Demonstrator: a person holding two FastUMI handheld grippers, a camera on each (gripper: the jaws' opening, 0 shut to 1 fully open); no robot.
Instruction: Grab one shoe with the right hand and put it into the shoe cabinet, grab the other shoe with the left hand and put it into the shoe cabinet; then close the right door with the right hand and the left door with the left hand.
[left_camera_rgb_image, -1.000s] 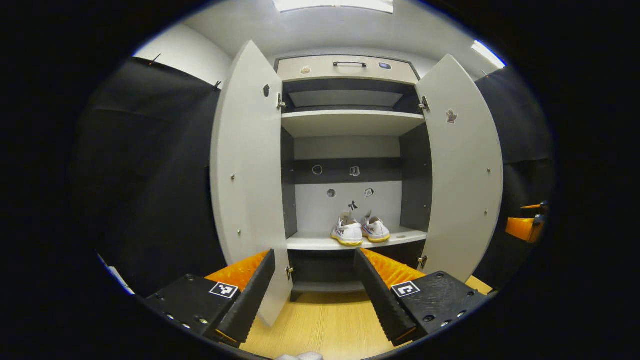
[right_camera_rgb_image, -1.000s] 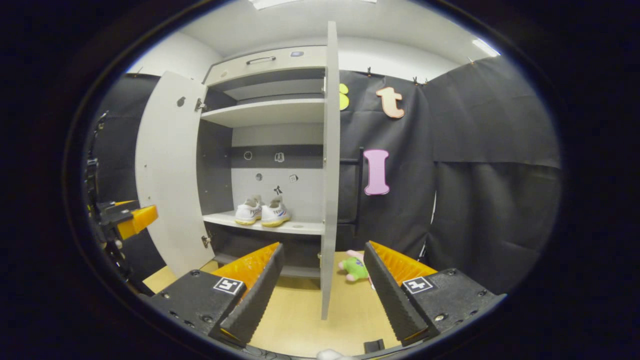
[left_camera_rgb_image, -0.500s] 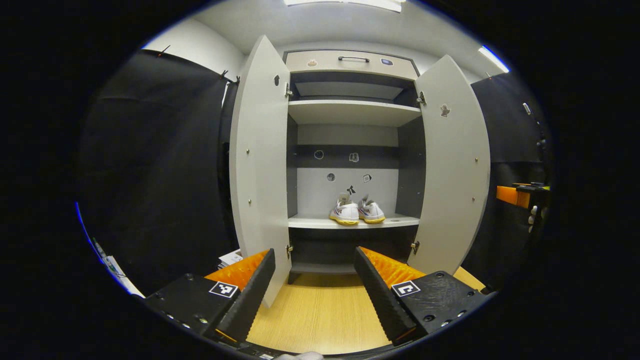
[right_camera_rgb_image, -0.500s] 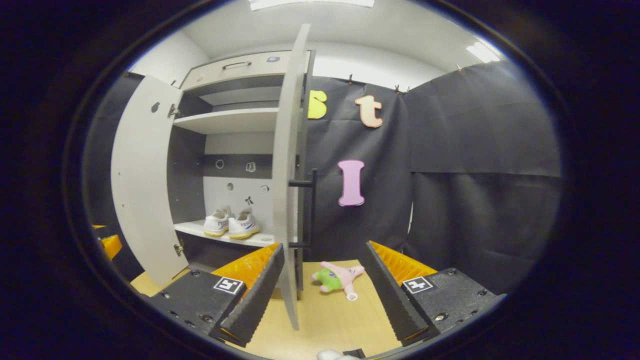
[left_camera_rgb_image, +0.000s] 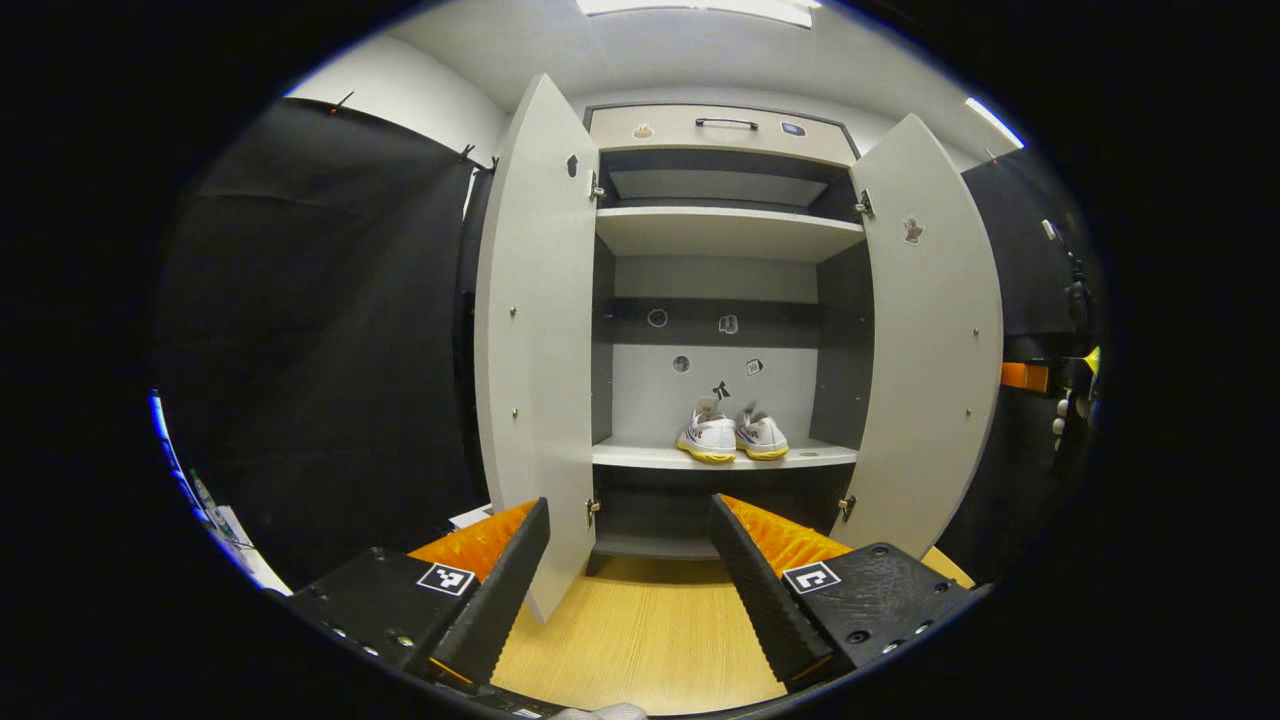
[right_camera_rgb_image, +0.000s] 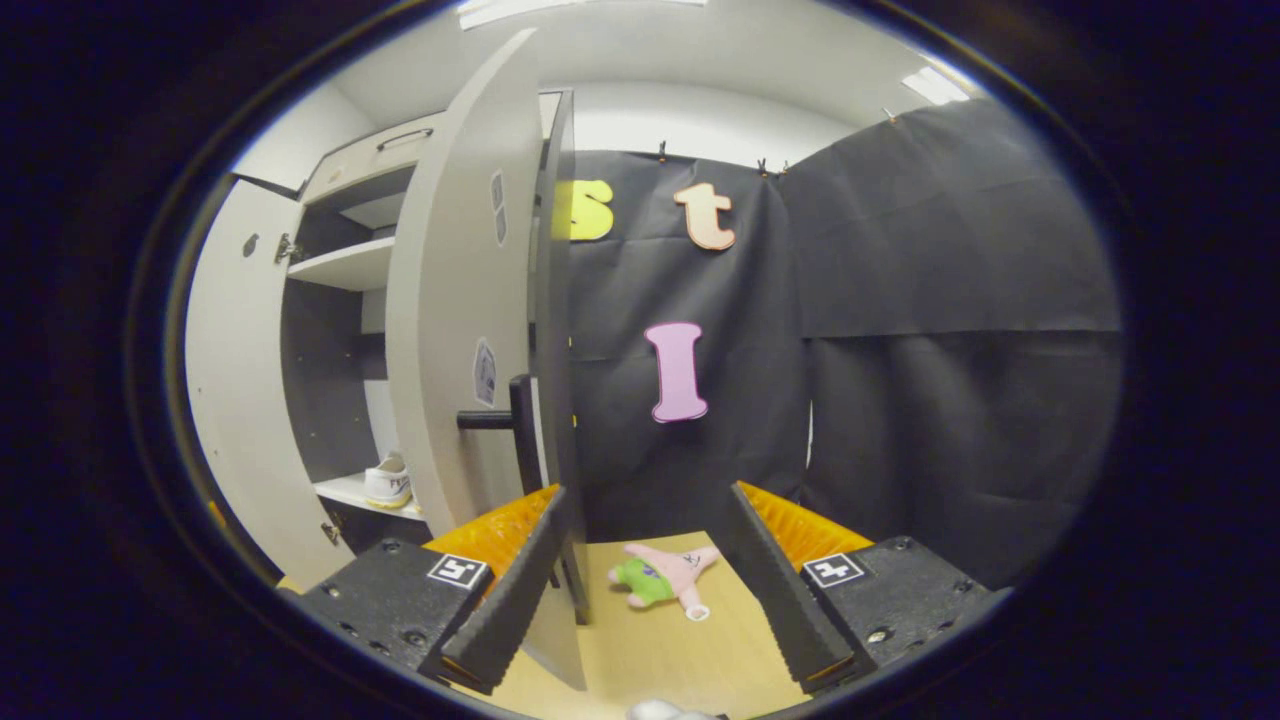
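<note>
A tall pale shoe cabinet (left_camera_rgb_image: 725, 130) stands with both doors swung wide open. In the left gripper view, two white shoes (left_camera_rgb_image: 732, 437) with yellow soles sit side by side on the lower shelf (left_camera_rgb_image: 640, 457), toes toward the viewer, right of the shelf's middle. The left tool (left_camera_rgb_image: 630, 585) hangs low in front of the cabinet over the wooden floor (left_camera_rgb_image: 640, 640), its fingers spread apart and holding nothing. The left door (left_camera_rgb_image: 535, 340) is near its left finger, not touched.

In the right gripper view, the right tool (right_camera_rgb_image: 640, 585) has its fingers spread apart too, empty. It sits on the outer side of the right door (right_camera_rgb_image: 455, 330), whose dark bar handle (right_camera_rgb_image: 505, 420) juts out just above the tool's left finger. One shoe (right_camera_rgb_image: 388, 483) peeps out past the door's edge. A small pink and green plush toy (right_camera_rgb_image: 660, 580) lies on the floor between the fingers (farther back, not part of the job).

Both shoes look stowed, so the door-closing step is in hand. The next move likely calls for the right tool to press on the door's outer face or handle and swing it shut, then the left tool does likewise.
</note>
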